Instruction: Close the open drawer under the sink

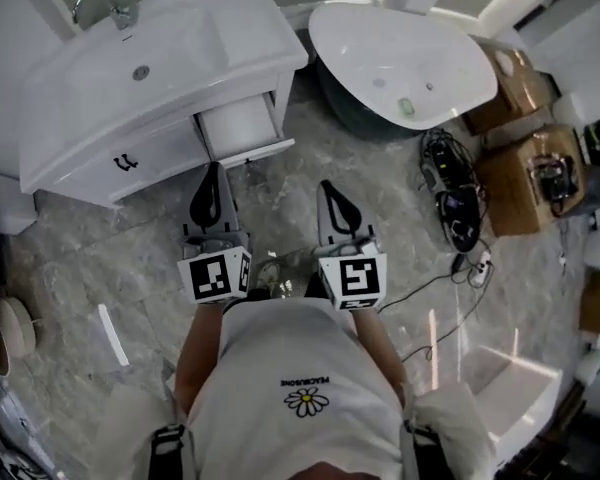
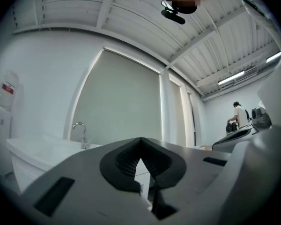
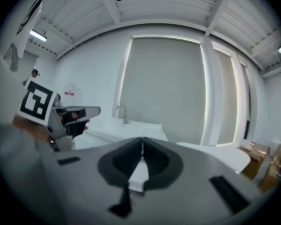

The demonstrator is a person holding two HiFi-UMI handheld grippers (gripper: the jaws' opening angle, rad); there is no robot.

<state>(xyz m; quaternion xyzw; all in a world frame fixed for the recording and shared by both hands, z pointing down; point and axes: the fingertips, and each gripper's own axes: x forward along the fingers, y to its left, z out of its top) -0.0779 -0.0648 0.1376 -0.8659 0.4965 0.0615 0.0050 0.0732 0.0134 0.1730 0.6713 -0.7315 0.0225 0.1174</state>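
Note:
The white vanity (image 1: 90,138) stands at the upper left of the head view, with its sink basin and faucet (image 1: 105,8) on top. One white drawer (image 1: 238,126) at its right end is pulled out toward me. My left gripper (image 1: 214,168) is shut and empty, its tips just short of the drawer's front edge. A little further right and further back, my right gripper (image 1: 327,184) is shut with nothing in it. The left gripper view has the closed jaws (image 2: 140,142) meeting at the tip. The right gripper view shows closed jaws (image 3: 142,140) pointing at the vanity.
A white bathtub (image 1: 400,58) lies at the upper right, close beside the vanity. Cardboard boxes (image 1: 525,173), a black device and cables (image 1: 455,208) lie on the marble floor at the right. A second person (image 2: 239,116) stands far off in the left gripper view.

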